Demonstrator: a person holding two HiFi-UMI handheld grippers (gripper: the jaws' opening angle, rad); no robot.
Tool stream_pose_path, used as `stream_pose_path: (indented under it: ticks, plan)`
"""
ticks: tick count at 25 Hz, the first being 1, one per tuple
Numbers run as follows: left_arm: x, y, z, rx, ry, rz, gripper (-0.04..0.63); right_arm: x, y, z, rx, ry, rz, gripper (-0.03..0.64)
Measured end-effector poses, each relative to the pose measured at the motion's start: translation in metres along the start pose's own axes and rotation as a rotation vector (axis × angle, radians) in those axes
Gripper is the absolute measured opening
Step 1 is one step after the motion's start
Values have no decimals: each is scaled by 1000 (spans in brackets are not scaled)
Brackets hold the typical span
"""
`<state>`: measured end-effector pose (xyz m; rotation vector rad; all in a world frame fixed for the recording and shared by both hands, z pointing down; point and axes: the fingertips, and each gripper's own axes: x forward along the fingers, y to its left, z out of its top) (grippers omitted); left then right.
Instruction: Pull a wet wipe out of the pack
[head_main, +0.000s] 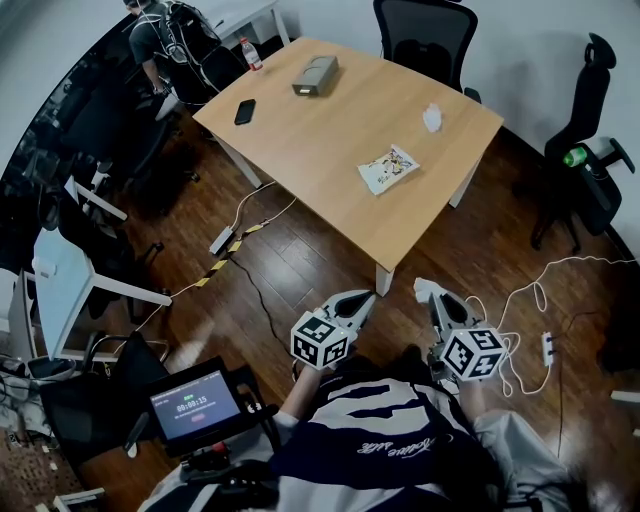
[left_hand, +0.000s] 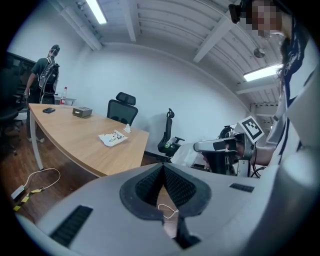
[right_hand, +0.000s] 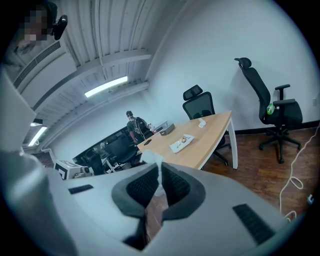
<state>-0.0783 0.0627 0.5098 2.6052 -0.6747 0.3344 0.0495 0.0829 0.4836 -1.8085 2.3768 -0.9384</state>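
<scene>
The wet wipe pack (head_main: 388, 168) lies flat on the wooden table (head_main: 330, 150), near its right front edge; it also shows as a pack (left_hand: 113, 139) in the left gripper view and as a pack (right_hand: 181, 142) in the right gripper view. Both grippers hang over the floor, well short of the table. My right gripper (head_main: 428, 292) is shut on a white wipe (right_hand: 151, 162) that sticks up past its tips. My left gripper (head_main: 365, 297) is shut with nothing between its pads (left_hand: 172, 185).
A crumpled white wipe (head_main: 432, 118), a grey box (head_main: 315, 75), a black phone (head_main: 245, 111) and a bottle (head_main: 251, 53) are on the table. Black office chairs (head_main: 425, 35) stand behind it. Cables (head_main: 540, 300) and a power strip (head_main: 221, 240) lie on the floor. A person (head_main: 160, 40) stands at the far left.
</scene>
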Motion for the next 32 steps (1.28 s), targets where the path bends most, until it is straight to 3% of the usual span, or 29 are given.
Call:
stream_pose_path:
  ticks: [32]
  plan:
    - [5,-5,8,-2,11,6,3,-10,-7,3,0,28,-14,6]
